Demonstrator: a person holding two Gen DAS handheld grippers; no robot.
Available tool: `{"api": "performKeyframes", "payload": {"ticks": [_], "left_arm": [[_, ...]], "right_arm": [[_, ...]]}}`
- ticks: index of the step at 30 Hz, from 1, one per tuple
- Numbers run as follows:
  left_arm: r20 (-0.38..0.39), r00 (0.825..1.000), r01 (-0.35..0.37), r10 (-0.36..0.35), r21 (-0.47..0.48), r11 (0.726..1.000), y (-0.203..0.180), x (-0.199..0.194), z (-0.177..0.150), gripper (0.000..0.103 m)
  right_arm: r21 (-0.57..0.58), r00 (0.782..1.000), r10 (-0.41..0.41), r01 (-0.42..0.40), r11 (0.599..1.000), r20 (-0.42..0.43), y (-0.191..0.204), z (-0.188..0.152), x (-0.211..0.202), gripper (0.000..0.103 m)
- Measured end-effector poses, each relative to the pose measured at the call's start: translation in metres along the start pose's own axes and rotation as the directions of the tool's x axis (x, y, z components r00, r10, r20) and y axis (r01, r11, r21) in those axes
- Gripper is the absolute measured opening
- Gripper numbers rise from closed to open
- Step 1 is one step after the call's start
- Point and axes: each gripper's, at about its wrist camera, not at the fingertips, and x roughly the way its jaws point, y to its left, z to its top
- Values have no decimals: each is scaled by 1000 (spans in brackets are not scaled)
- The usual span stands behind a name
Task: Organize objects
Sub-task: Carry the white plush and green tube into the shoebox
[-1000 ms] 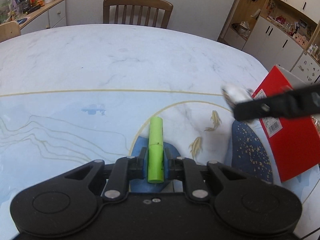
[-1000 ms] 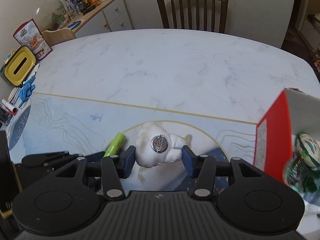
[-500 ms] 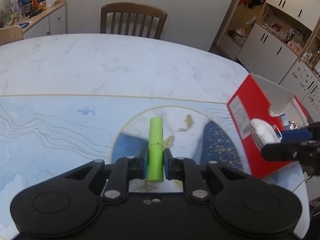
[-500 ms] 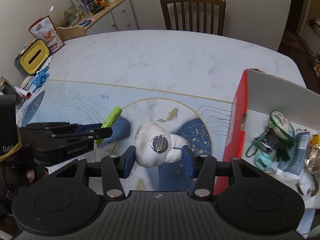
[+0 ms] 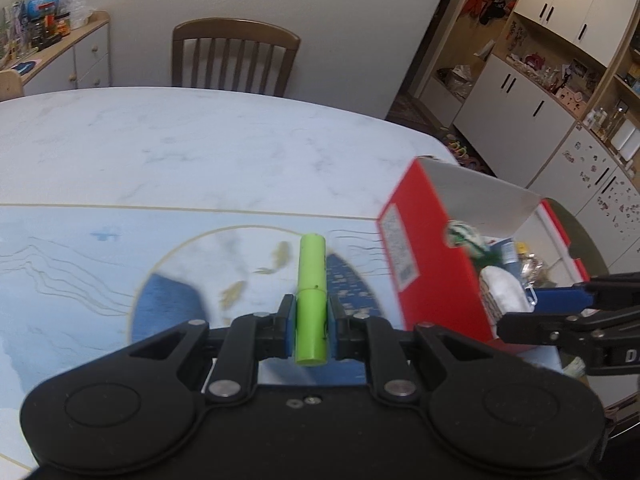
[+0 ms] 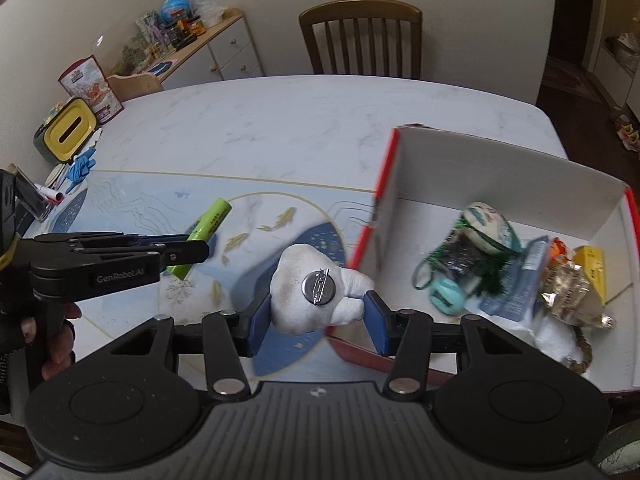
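1. Left wrist view: left tongs (image 5: 311,320) clamp a lime-green cylindrical marker (image 5: 311,294) at its lower half; the marker points forward, held above the marble-pattern worktop (image 5: 200,152).
2. Same view: red cardboard box with white interior (image 5: 432,264) sits on the worktop to the right of the marker, open top, several small items inside.
3. Right wrist view: right tongs (image 6: 318,320) grip a white fuzzy plush brooch (image 6: 316,294), back side facing the camera, round metal pin plate (image 6: 319,288) visible.
4. Brooch hangs just over the box's near-left corner (image 6: 360,248), not inside yet.
5. Box contents include an oval patterned pouch (image 6: 489,226), a teal round item (image 6: 448,295) and a yellow carton (image 6: 592,268); the rest is blurred.
6. Left tongs also show in the right wrist view (image 6: 188,252) with the marker (image 6: 206,228), left of the brooch and well apart from the box.
7. A hand (image 6: 60,336) holds the left tool's handle.
8. Brown wooden chair (image 6: 362,36) stands at the worktop's far edge.
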Motion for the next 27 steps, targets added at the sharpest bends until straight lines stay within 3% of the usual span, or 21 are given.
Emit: {"api": "performKeyframes", "payload": {"ticks": [17,27], "left_arm": [[-15,994,108,-107,98,989,-114,27,15,14],[-128,987,119,-98,168,979,-162,67,18,14]], "right_arm": [[168,987,-151,139,976,58,-141,-31,-51,49],[169,981,-193,188,967,11,-180,-36,-33,49]]}}
